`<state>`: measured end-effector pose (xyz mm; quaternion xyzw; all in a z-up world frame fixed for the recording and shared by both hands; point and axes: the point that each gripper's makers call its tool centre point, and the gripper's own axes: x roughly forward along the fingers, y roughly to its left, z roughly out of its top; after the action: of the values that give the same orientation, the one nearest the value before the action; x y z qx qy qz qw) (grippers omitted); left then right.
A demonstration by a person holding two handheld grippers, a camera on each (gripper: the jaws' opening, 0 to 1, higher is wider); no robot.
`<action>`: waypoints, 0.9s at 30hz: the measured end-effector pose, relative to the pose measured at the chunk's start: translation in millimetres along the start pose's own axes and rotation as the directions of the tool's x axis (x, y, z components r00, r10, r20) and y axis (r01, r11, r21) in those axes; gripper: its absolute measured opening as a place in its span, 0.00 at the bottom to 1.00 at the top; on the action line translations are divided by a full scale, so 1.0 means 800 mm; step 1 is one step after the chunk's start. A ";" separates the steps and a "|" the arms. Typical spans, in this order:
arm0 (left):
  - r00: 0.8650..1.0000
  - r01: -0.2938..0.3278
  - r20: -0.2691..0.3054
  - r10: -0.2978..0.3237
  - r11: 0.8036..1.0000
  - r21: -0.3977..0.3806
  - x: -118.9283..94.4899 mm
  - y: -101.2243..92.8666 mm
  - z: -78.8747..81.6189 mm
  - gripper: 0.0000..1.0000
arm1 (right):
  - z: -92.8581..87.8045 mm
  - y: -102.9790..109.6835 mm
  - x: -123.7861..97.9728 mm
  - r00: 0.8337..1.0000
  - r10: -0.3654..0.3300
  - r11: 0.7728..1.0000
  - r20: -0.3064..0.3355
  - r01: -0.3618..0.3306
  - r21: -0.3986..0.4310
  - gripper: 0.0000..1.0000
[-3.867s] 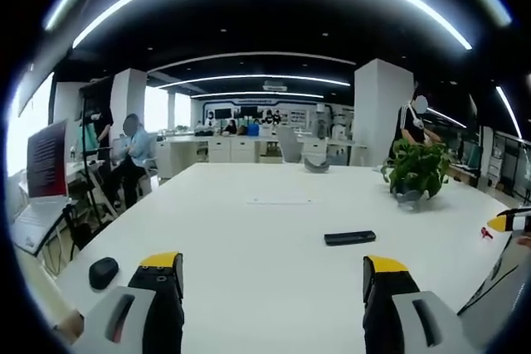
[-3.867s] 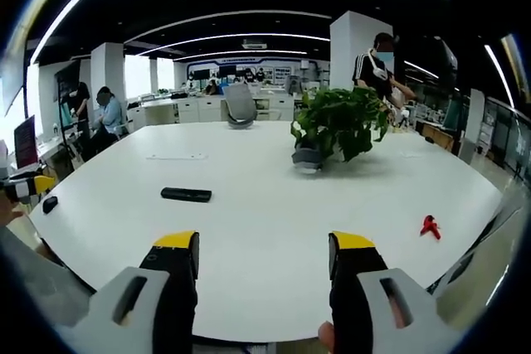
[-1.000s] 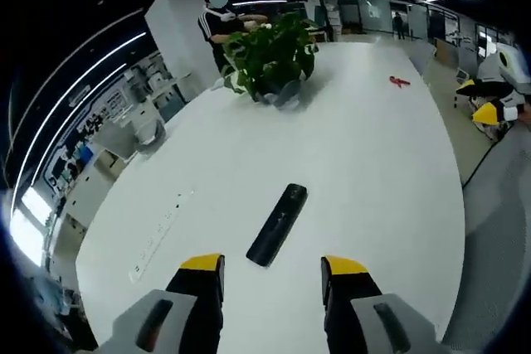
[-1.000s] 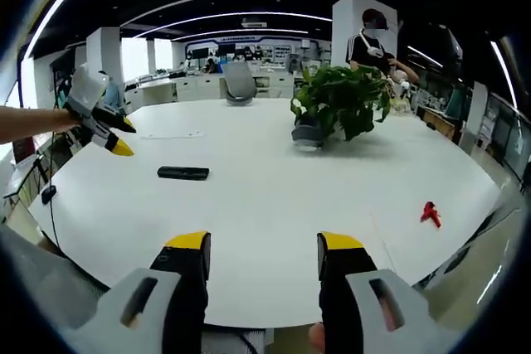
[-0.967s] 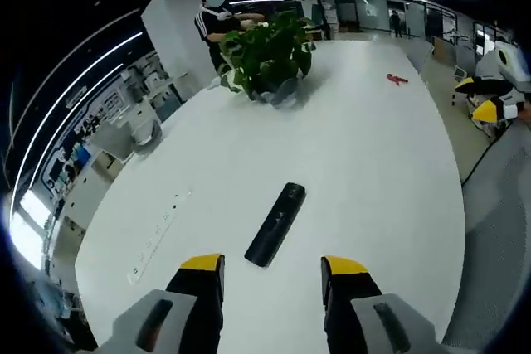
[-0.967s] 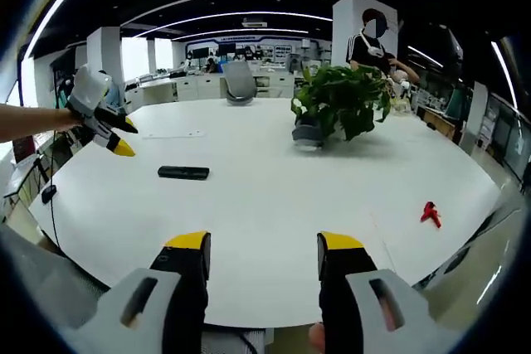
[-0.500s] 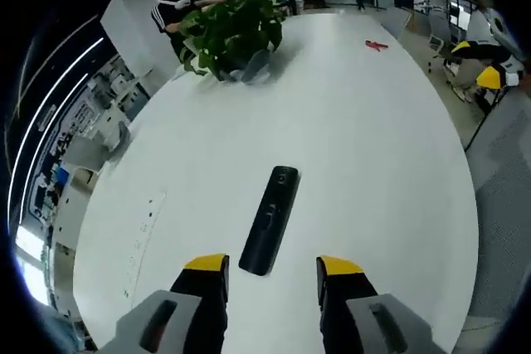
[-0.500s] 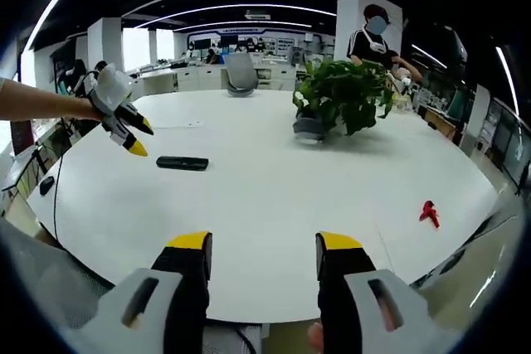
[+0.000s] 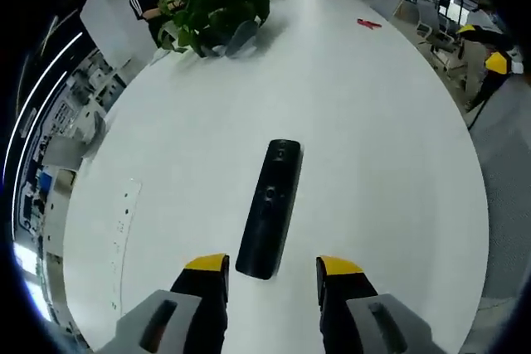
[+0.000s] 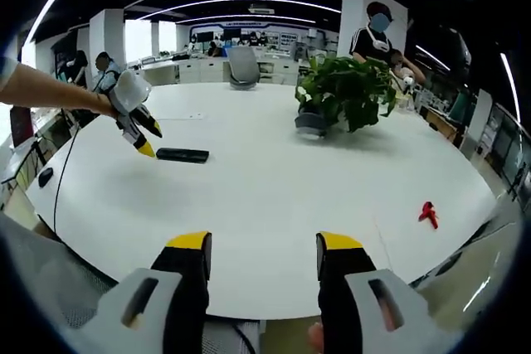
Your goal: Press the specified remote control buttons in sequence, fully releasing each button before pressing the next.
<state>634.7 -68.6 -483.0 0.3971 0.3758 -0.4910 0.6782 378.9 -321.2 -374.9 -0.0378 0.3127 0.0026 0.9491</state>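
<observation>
A black remote control (image 9: 270,207) lies flat on the white table (image 9: 373,122), lengthwise ahead of my left gripper (image 9: 272,267). That gripper hangs just above the remote's near end, its yellow-tipped jaws open with nothing between them. In the right gripper view the same remote (image 10: 182,155) lies far off at the left, with the left gripper (image 10: 143,140) held by a person's arm and tilted down right beside it. My right gripper (image 10: 264,246) hovers open over the table's near edge, holding nothing.
A potted green plant (image 10: 342,97) stands at the back of the table, also seen as the plant (image 9: 220,6) in the left gripper view. A small red object (image 10: 428,212) lies at the right. A black mouse (image 10: 45,177) sits by the left edge. People and desks fill the room behind.
My left gripper has swung in and dropped toward the remote, which now looms larger just ahead of its jaws. The right gripper has barely moved.
</observation>
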 end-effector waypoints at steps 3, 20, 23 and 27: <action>1.000 0.019 -0.022 -0.019 1.000 0.015 0.009 0.000 -0.003 0.44 | -0.001 0.001 0.001 1.000 0.001 1.000 -0.007 -0.001 -0.007 0.52; 0.994 0.054 -0.097 -0.045 0.994 0.092 0.035 0.007 -0.010 0.43 | -0.001 -0.001 0.001 1.000 -0.003 1.000 -0.003 0.003 -0.003 0.53; 0.994 0.057 -0.102 -0.049 0.995 0.082 0.038 0.008 -0.011 0.44 | -0.002 -0.002 0.001 1.000 -0.007 1.000 -0.005 0.007 0.001 0.53; 0.992 0.066 -0.117 -0.055 0.994 0.091 0.042 0.009 -0.016 0.43 | -0.002 -0.004 0.001 1.000 -0.012 1.000 -0.006 0.012 0.004 0.53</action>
<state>647.8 -67.9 -517.5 0.4449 0.4022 -0.5051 0.6207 378.9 -324.5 -376.5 -0.0379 0.3152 -0.0039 0.9482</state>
